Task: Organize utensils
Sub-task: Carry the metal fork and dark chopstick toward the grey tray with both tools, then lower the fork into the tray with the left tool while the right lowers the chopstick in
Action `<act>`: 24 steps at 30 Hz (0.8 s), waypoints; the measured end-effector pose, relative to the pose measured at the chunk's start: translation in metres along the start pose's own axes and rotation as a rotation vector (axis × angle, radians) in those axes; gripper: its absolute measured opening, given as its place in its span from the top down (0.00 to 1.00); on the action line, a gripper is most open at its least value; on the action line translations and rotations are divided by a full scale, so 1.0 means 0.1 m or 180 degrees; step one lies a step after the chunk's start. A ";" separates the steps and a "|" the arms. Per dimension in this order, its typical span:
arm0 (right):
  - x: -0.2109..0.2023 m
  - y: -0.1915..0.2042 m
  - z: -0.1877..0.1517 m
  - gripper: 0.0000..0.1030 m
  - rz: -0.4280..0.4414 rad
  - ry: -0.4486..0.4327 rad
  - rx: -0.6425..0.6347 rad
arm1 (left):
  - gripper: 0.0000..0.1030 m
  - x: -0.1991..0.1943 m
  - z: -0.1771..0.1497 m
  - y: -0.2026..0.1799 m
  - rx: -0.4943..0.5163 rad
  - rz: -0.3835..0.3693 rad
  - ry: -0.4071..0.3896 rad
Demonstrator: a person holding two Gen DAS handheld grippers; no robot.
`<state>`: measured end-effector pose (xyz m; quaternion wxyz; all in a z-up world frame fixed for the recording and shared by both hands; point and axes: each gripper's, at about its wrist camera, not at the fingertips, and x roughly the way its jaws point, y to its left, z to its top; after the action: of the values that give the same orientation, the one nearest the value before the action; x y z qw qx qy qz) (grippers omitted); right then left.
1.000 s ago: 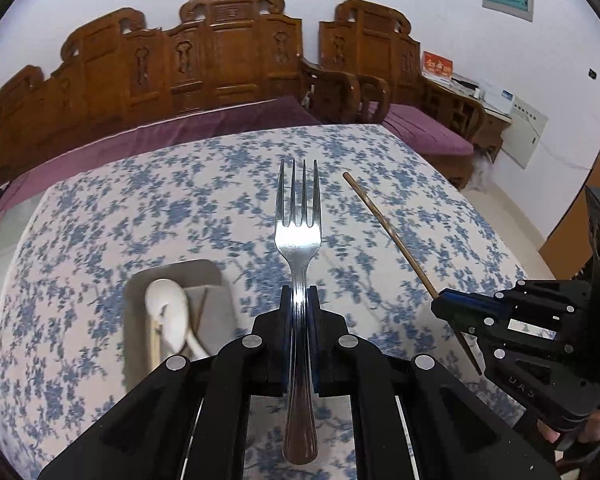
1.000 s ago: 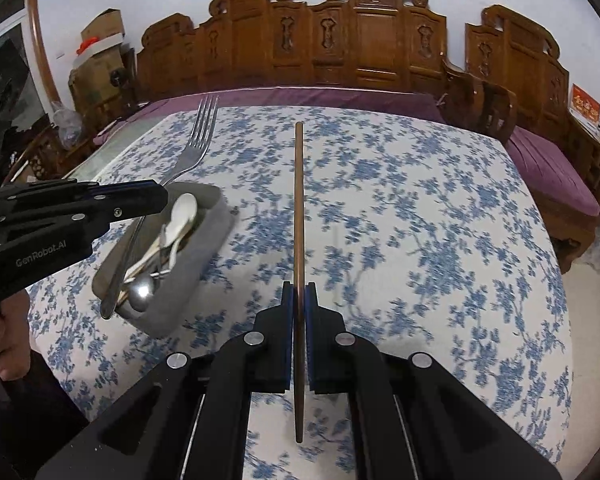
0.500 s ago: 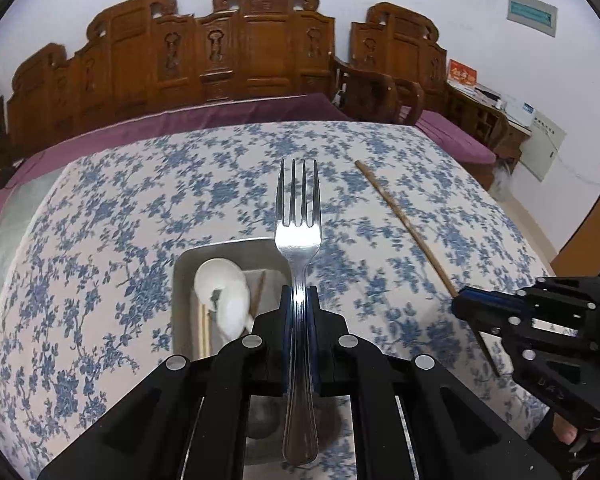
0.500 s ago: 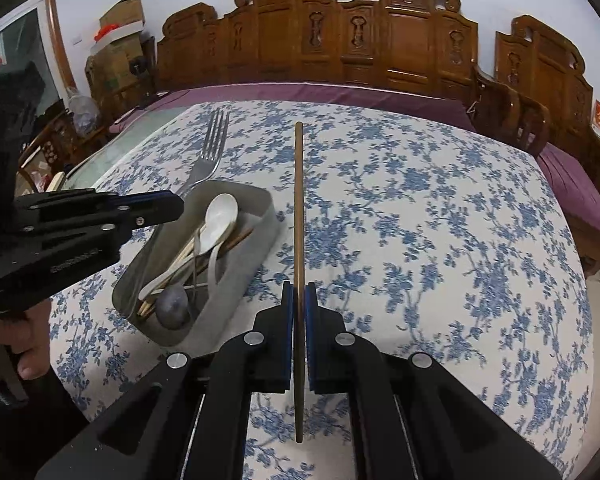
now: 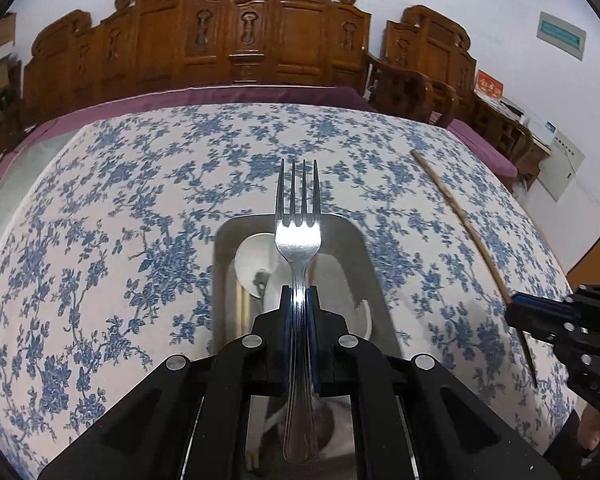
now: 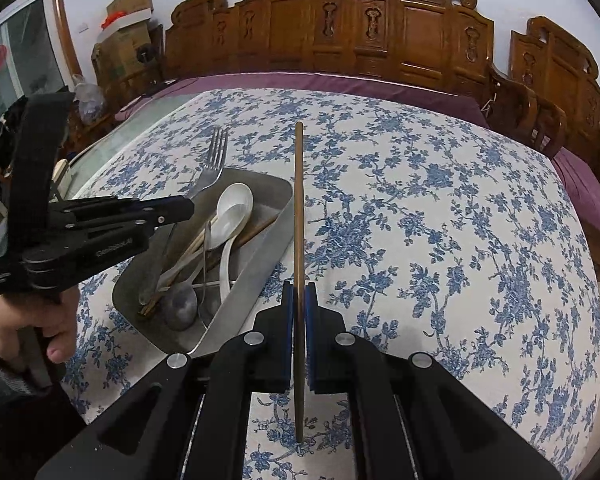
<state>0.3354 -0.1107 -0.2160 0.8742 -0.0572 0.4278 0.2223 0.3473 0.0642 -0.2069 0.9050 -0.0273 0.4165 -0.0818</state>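
The left gripper [image 5: 299, 300] is clamped on the handle of a fork [image 5: 298, 236], which it holds above a metal tray [image 5: 364, 248] with the tines pointing away over the far rim. The tray sits on a table with a blue-flowered cloth [image 5: 140, 208] and holds a white spoon [image 6: 232, 208], a metal spoon [image 6: 180, 304] and some chopsticks (partly hidden under the spoons). The right gripper [image 6: 299, 300] is closed on a single brown chopstick [image 6: 299, 200], just beside the tray's right edge.
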 end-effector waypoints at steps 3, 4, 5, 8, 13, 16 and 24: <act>0.01 0.04 0.02 0.94 0.0009 -0.0016 -0.0030 | 0.94 0.04 -0.01 0.12 -0.0079 0.0026 -0.0008; 0.01 0.06 0.02 0.94 0.0019 -0.0018 -0.0033 | 0.94 0.05 -0.02 0.15 -0.0116 -0.0001 0.0015; 0.01 0.07 0.02 0.94 0.0028 -0.0020 -0.0039 | 0.94 0.07 -0.04 0.17 -0.0139 -0.0020 0.0039; 0.02 0.10 0.04 0.94 0.0053 -0.0031 -0.0038 | 0.94 0.12 -0.09 0.18 -0.0102 0.0000 0.0112; 0.03 0.14 0.05 0.94 0.0087 -0.0040 -0.0035 | 0.94 0.20 -0.13 0.21 -0.0098 0.0022 0.0200; 0.02 0.15 0.05 0.94 0.0086 -0.0036 -0.0032 | 0.93 0.18 -0.11 0.20 -0.0092 0.0006 0.0168; 0.07 0.21 0.06 0.94 0.0154 -0.0065 0.0058 | 0.93 -0.05 -0.03 0.19 0.0077 0.0144 -0.0051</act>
<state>0.3339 -0.0879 -0.2156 0.8734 -0.0366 0.4221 0.2401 0.3443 0.0839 -0.2073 0.9102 -0.0076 0.4088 -0.0661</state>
